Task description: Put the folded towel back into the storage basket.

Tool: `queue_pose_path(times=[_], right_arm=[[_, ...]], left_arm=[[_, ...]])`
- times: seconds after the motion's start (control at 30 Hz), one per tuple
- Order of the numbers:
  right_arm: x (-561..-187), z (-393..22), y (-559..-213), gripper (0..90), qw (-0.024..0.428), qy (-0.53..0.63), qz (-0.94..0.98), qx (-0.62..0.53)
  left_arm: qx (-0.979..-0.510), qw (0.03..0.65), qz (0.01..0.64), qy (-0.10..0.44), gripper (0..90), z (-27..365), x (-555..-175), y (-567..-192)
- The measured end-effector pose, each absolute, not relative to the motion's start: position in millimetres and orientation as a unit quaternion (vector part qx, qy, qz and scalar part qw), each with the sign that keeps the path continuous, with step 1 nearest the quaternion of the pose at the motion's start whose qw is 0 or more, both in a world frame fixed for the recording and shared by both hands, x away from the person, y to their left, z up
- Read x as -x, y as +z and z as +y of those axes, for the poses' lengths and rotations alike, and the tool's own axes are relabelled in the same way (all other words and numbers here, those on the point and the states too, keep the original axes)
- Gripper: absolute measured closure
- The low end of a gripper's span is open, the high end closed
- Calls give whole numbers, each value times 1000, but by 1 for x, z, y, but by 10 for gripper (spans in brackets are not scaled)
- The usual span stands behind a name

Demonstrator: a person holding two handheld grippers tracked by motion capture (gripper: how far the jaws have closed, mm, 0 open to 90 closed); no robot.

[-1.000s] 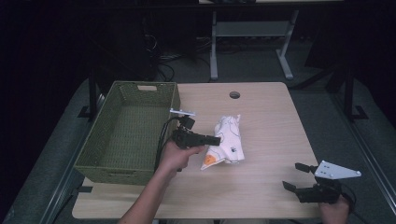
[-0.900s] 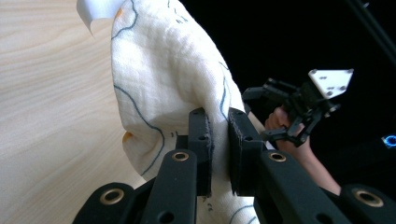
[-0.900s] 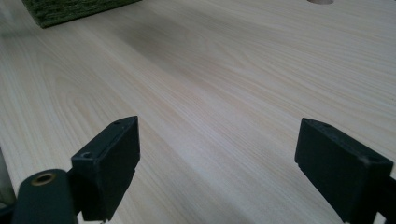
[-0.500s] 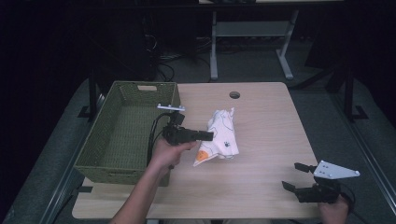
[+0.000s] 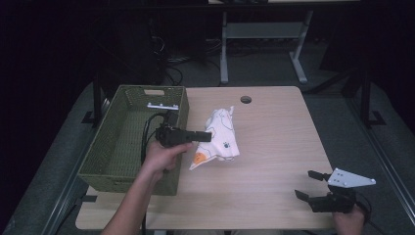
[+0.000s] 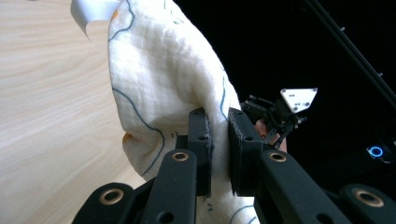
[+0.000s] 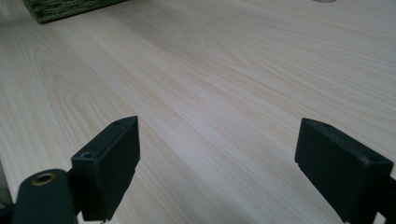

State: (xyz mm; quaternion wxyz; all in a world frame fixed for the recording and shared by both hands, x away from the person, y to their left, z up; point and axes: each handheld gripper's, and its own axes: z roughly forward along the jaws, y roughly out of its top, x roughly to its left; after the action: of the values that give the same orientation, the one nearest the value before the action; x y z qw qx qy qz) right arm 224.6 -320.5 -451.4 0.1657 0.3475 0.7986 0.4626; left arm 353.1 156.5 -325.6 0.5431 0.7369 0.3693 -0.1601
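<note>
**Lifting the cloth toward the basket**

My left gripper [image 5: 208,136] is pinching the white cloth [image 5: 221,137], the one with little paw prints and an orange patch. In the left gripper view my two black pads are squeezed close together with a fold of the cloth [image 6: 163,84] caught between them. The cloth hangs from my grip over the wooden table [image 5: 274,147], just beside the green basket [image 5: 122,161]. Its low corner looks like it may touch the table, but I cannot tell for sure.

My right gripper [image 5: 313,185] sits near the table's front right corner, well apart from the cloth. Its jaws stand wide with nothing in them.

I think I am at the carrying step. Next I would need to bring the cloth over the basket wall, high enough that the dangling end does not catch on the rim, and then let go inside.

Compared with a second ago, the cloth is higher and closer to the basket, and it hangs longer instead of lying bunched up. My right gripper has not moved.
</note>
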Motion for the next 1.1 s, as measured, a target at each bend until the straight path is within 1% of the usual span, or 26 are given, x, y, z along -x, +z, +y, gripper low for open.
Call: queue_pose_path(times=[0.37, 0.8, 1.1], right_arm=[[-224, -320, -450, 135, 170, 462, 799, -344], [-224, -323, -450, 135, 173, 463, 796, -349], [-226, -321, -451, 135, 172, 458, 799, -349]], left_arm=[[-727, 549, 384, -152, 814, 185, -351, -317], [-721, 542, 407, -143, 812, 230, -349, -313], [-710, 549, 419, -133, 813, 259, -346, -310]])
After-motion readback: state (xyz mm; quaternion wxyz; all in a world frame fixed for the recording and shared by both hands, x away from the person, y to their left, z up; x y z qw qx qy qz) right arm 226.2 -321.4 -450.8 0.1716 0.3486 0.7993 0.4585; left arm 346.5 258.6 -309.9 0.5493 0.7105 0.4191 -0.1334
